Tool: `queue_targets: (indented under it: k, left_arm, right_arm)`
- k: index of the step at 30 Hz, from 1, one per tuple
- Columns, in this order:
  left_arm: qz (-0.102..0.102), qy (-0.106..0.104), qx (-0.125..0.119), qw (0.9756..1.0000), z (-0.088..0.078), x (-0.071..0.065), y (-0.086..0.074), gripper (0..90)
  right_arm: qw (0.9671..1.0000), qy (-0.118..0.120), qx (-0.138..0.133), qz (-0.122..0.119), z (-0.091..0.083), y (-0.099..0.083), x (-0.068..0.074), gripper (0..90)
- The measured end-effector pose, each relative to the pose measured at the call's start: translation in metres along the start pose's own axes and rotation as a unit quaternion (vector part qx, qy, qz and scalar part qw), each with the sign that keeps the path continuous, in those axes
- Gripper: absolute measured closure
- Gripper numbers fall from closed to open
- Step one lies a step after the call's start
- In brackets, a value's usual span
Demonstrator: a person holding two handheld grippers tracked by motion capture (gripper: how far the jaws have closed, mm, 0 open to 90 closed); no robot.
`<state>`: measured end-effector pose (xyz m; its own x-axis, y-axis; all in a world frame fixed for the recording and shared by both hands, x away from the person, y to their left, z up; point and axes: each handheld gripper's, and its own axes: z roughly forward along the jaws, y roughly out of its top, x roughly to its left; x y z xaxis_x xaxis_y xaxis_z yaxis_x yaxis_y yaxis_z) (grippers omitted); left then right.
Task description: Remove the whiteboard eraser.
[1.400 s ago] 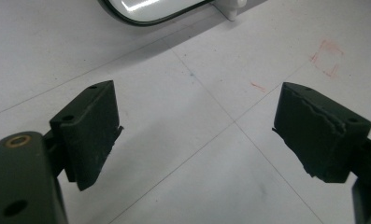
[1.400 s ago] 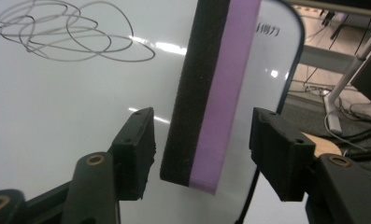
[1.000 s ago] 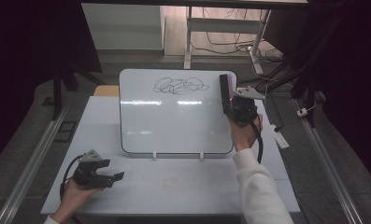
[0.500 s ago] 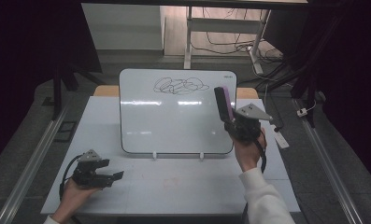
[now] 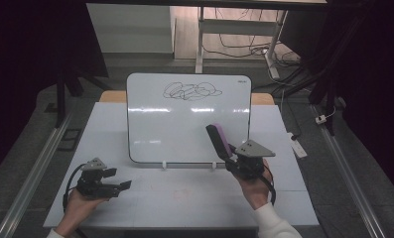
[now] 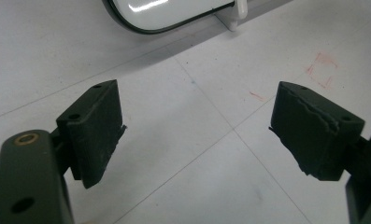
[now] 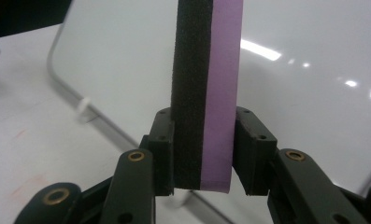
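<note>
Purple-backed eraser (image 5: 220, 140), one, clamped in right hand-held gripper (image 5: 229, 157); left hand-held gripper (image 5: 117, 179) wide; one whiteboard (image 5: 184, 124).

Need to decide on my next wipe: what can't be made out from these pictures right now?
- High view: what the scribble on the whiteboard says, too small.
- Right gripper view: the scribble, cut off above the frame's edge.
- Right gripper view: the eraser top, cut off.

Two black grippers, left gripper (image 5: 117, 179) and right gripper (image 5: 229, 153) — each topped by a grey three-cornered plate, black cable trailing, brass rivets at the jaw pivots, worn rubber pads (image 6: 99, 130), white sleeve (image 5: 271, 223) on the right arm
</note>
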<state>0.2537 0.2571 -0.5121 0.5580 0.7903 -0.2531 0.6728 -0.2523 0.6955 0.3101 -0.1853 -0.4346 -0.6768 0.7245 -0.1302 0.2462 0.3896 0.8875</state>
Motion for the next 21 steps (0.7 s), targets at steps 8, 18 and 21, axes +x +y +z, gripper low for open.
queue_targets:
  k: [8, 18, 21]
  left_arm:
    - [0.004, -0.003, -0.004, 1.0000, 0.000, -0.005, 0.004, 18.1]
    - [0.014, -0.033, -0.005, 0.9993, 0.003, -0.018, 0.020, 18.1]
    - [0.025, -0.045, -0.005, 0.9987, 0.006, -0.025, 0.032, 18.2]
  right_arm:
    - [0.9980, 0.050, 0.015, -0.035, 0.009, -0.010, 0.021, 62.7]
    - [0.9911, 0.098, 0.043, -0.078, 0.017, -0.023, 0.047, 62.7]
    - [0.9892, 0.109, 0.047, -0.087, 0.021, -0.025, 0.055, 62.6]
